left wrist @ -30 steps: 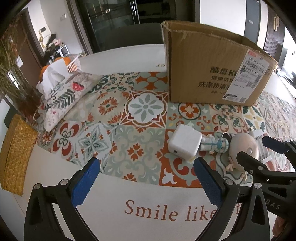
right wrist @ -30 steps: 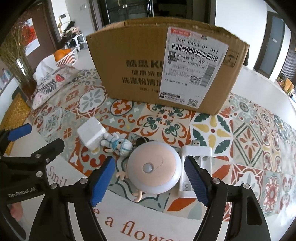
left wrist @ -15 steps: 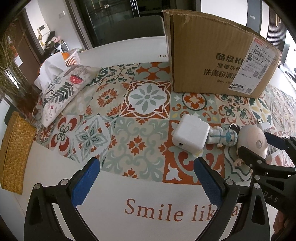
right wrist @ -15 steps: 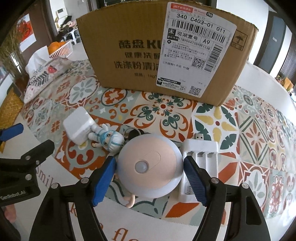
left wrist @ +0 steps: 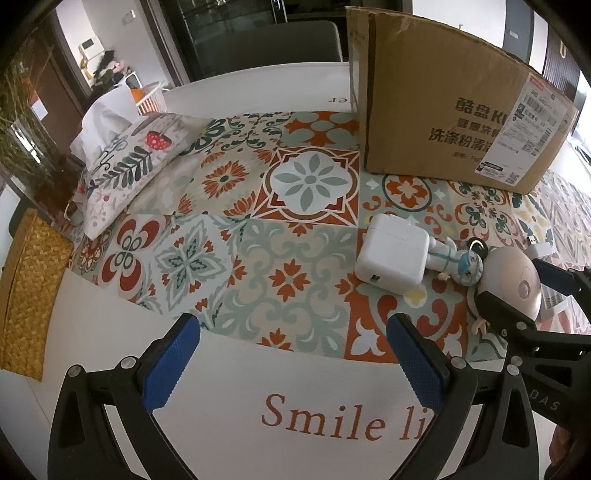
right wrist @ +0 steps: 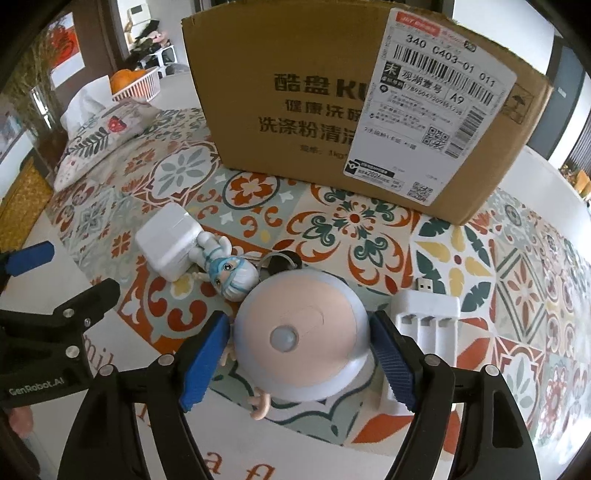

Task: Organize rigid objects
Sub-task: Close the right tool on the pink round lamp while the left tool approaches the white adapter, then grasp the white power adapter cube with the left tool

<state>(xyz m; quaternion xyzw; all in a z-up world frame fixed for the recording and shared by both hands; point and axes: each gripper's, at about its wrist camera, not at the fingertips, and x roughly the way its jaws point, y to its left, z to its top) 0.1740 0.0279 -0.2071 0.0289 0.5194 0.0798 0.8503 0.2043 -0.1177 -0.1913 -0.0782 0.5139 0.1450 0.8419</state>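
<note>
The round sensor light (right wrist: 301, 338) was flanked closely by the right gripper (right wrist: 299, 354), whose jaws were opening; pad contact could not be told.

A white round desk (left wrist: 258, 79) carries a tile-patterned cloth (left wrist: 236, 229) in orange, green and cream. Behind it stand a dark chair (left wrist: 280, 40) and dark glass doors (left wrist: 221, 22) — white walls (left wrist: 74, 33) on either side. Daylight falls softly across the room, and at the left edge sit dried grasses (left wrist: 22, 122) and a woven straw mat (left wrist: 26, 291).
</note>
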